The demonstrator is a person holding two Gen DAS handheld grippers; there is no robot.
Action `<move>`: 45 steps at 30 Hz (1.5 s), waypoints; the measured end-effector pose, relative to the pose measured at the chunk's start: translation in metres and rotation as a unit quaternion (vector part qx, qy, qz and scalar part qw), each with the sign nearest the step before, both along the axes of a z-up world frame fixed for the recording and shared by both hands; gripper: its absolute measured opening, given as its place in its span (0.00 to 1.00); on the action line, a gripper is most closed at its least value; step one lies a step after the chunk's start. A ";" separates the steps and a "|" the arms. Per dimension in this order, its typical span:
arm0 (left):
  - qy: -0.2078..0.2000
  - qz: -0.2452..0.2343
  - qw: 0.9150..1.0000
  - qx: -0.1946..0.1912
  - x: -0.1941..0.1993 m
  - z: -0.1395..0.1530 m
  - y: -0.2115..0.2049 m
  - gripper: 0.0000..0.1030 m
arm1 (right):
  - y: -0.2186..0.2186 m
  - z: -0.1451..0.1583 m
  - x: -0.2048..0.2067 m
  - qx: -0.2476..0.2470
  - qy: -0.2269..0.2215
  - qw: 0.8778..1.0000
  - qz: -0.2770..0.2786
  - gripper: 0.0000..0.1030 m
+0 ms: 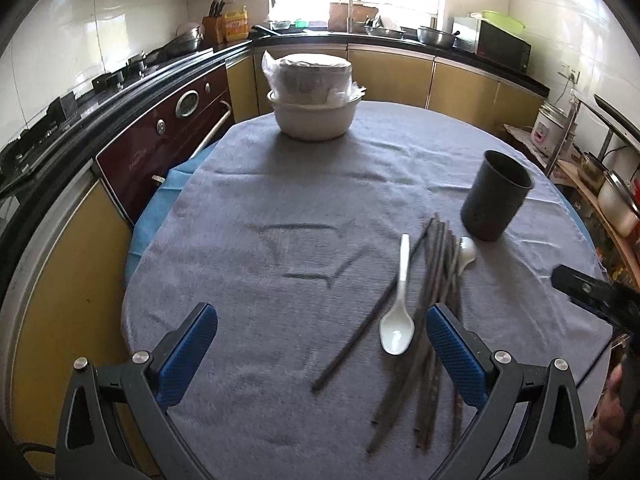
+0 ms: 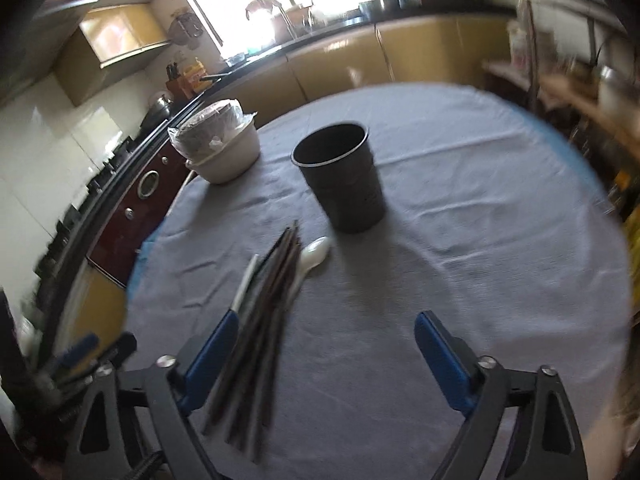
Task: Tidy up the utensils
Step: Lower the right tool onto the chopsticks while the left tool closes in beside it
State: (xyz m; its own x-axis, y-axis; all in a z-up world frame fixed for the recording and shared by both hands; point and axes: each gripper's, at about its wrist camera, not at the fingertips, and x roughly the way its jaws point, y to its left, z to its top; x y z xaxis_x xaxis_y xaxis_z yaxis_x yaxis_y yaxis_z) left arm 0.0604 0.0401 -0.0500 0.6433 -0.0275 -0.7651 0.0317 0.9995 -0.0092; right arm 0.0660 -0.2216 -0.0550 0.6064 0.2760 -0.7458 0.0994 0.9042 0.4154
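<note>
A bundle of dark chopsticks (image 1: 432, 304) lies on the grey tablecloth (image 1: 280, 208), with one white spoon (image 1: 398, 304) on its left and a second white spoon (image 1: 466, 254) on its right. A dark empty cup (image 1: 496, 196) stands upright just beyond them. My left gripper (image 1: 320, 344) is open and empty above the cloth, left of the bundle. In the right wrist view the chopsticks (image 2: 260, 320), a spoon (image 2: 314, 254) and the cup (image 2: 344, 176) show; my right gripper (image 2: 326, 356) is open and empty, its left finger beside the bundle.
A white bowl (image 1: 312, 116) with a plastic-wrapped bowl on top stands at the table's far side. The table edge drops off left toward a dark red oven (image 1: 168, 140). A shelf with pots (image 1: 612, 196) stands on the right. The right gripper's body (image 1: 592, 292) shows at the right edge.
</note>
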 end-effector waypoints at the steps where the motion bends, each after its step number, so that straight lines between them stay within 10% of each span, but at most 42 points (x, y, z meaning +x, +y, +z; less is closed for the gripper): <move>1: 0.003 0.000 1.000 -0.002 0.003 -0.002 0.003 0.95 | 0.003 -0.007 0.011 0.019 0.009 1.000 0.008 0.72; 7: 0.033 -0.017 0.999 -0.019 0.013 -0.017 0.012 0.63 | 0.025 -0.034 0.055 0.088 0.029 0.995 0.031 0.47; 22: 0.066 -0.055 0.995 -0.051 0.029 -0.030 0.008 0.62 | 0.042 -0.094 0.116 0.131 0.111 0.985 0.002 0.09; 41: 0.129 -0.156 0.979 -0.031 0.120 -0.058 -0.079 0.61 | -0.029 -0.086 0.070 0.177 0.061 0.982 -0.037 0.08; 45: 0.162 -0.166 0.972 -0.030 0.141 -0.075 -0.093 0.40 | -0.035 -0.091 0.066 0.186 0.063 0.980 -0.039 0.08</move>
